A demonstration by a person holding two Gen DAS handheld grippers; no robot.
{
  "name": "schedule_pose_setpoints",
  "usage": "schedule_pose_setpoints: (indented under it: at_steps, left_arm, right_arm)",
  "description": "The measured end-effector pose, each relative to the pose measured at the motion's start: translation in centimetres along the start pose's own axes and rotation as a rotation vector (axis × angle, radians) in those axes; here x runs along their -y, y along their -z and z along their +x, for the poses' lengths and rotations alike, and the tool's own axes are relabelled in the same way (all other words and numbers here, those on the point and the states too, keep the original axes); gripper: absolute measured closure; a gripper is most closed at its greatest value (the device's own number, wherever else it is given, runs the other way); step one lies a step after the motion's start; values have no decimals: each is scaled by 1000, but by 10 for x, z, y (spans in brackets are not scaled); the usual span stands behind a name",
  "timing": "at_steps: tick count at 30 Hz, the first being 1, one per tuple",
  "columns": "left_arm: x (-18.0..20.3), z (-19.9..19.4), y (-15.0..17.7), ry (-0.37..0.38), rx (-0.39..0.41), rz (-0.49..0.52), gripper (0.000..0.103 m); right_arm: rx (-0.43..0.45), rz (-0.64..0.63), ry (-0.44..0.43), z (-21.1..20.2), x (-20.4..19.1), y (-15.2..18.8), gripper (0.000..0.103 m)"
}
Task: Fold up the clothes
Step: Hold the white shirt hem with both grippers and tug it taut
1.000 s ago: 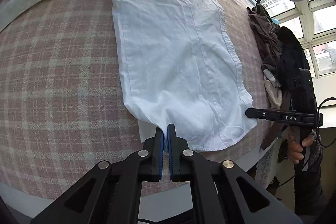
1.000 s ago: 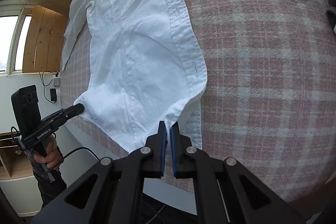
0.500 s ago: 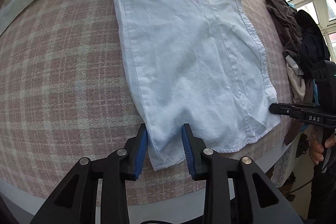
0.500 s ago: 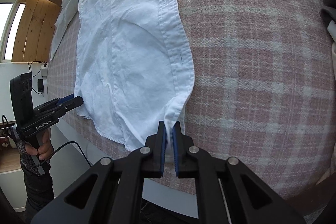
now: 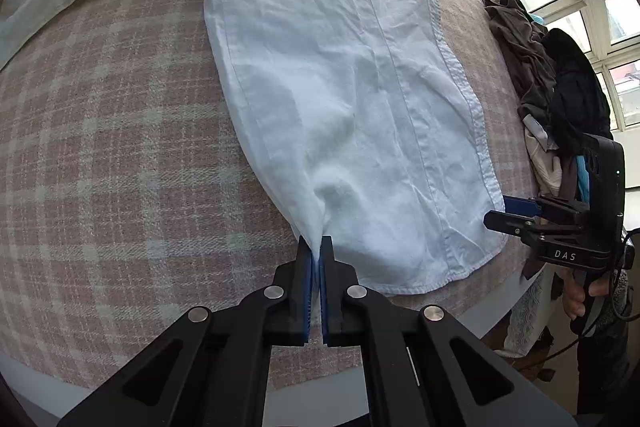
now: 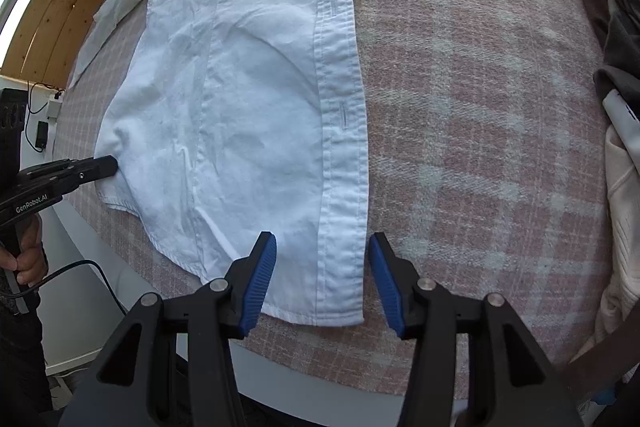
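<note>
Now left tongs [image 5: 316, 247] pinch white shirt [image 5: 340, 99] hem; right tongs [image 6: 322, 267] spread.

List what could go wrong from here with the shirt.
1. Only the left gripper is pinching the shirt; the right gripper is open around the placket corner. A one-sided pull would likely skew the hem.
2. The hem lies near the table edge, so a tug could drag it off.
3. The clothes pile sits close; a wide fold might snag it.

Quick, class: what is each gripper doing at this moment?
Left gripper: closed, pinching the hem of the white shirt.
Right gripper: open, holding nothing, its fingers either side of the shirt's corner.
</note>
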State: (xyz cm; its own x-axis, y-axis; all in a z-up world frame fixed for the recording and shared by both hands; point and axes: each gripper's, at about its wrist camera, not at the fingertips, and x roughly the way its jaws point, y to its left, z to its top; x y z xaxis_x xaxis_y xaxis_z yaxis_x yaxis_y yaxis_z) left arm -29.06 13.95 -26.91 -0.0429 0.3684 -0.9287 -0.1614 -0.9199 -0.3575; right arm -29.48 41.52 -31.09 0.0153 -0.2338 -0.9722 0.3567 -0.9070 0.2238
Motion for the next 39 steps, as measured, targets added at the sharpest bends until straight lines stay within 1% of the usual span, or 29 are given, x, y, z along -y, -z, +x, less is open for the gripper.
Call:
schedule_pose_setpoints:
  at_steps: [1,2,3,6,8,11,12,15,17,19,20,22,24,26,31,33,36,39]
  left_arm:
    - [0,1,0,1,1,2,101]
    - [1,1,-1,3,2,4,101]
    - [1,1,-1,6,5,6,101]
    - [3,0,-4,29,18,2,101]
    - [3,-9,-5,45,32,-5,101]
    - [10,-35,2,52,82,24,101]
    - [13,-44,5,54,100,36,101]
    - [21,-72,13,59,153,71,101]
    - [22,-78,22,67,154,88,101]
    - [20,-75,31,53,138,98,101]
    - [15,-72,34,51,127,93,101]
    - [2,-66,35,60,109,57,101]
    - [-6,-59,30,79,105,14,102]
    - [-4,-58,24,64,124,20,102]
    - [0,-58,-5,82,147,2,102]
    - [-1,-68,-12,95,173,-7,102]
    - [0,-69,-15,101,175,12,101]
    - [-4,-50,-13,87,114,17,102]
  right_arm:
    - [1,-22,16,2,-5,1,65]
    - [-1,-50,18,4,-9,1,88]
    - [0,-58,15,5,-11,1,95]
    - [-7,-30,-33,6,-4,-3,98]
    - [-22,17,-91,7,6,-5,99]
    - [-15,85,-203,-4,20,-9,100]
    - [-1,92,-228,-11,22,-9,100]
    - [41,60,-264,-37,16,-3,100]
    - [47,21,-267,-47,9,7,100]
    - [39,-3,-264,-48,4,17,100]
    - [33,-10,-263,-46,4,20,100]
    - [36,-12,-230,-40,5,22,100]
    - [47,8,-224,-34,10,15,100]
    - [72,31,-224,-36,14,5,100]
    - [130,79,-238,-50,21,-29,100]
    - [147,96,-260,-57,25,-28,100]
    - [155,123,-286,-64,34,-23,100]
    - [107,163,-293,-42,38,-18,100]
